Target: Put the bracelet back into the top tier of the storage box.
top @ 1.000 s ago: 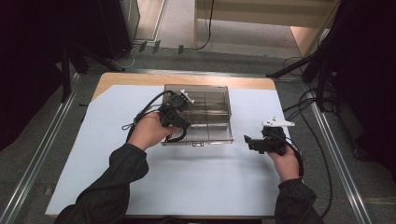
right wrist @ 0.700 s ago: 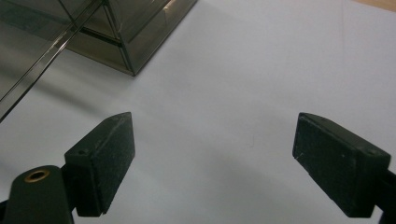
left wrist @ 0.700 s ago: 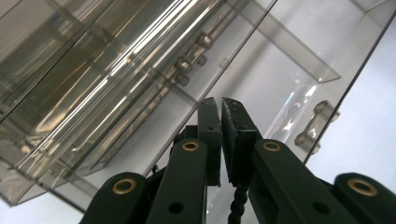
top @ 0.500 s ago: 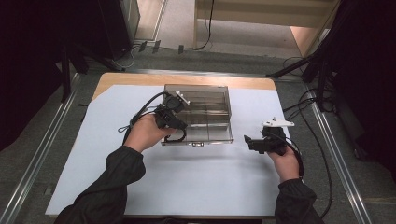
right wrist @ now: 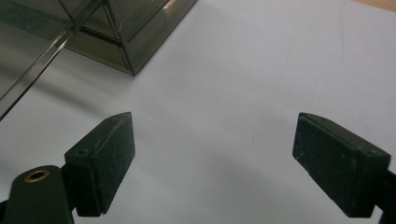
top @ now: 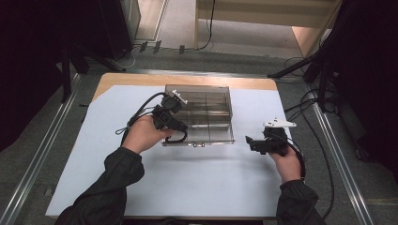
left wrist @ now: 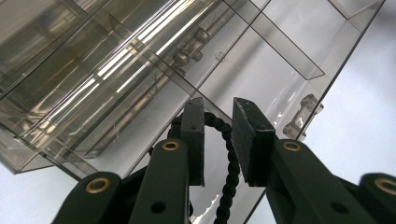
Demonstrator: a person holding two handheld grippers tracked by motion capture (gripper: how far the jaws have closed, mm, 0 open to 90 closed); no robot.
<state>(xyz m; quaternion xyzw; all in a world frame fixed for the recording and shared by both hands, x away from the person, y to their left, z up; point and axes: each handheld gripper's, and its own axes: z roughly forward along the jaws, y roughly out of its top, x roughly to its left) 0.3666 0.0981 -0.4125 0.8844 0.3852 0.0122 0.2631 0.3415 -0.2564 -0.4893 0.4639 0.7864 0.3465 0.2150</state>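
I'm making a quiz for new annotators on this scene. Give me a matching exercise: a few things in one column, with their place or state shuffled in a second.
Things:
1. left gripper
2. right gripper
3. clear plastic box
4. black braided cord

States:
A. jaws wide apart over the bare white sheet
B. runs between two nearly closed jaws
C. stands on the table, split by dividers
D. jaws close together at the box's near-left edge

Pairs: 1-D, 2-A, 3-C, 4-B
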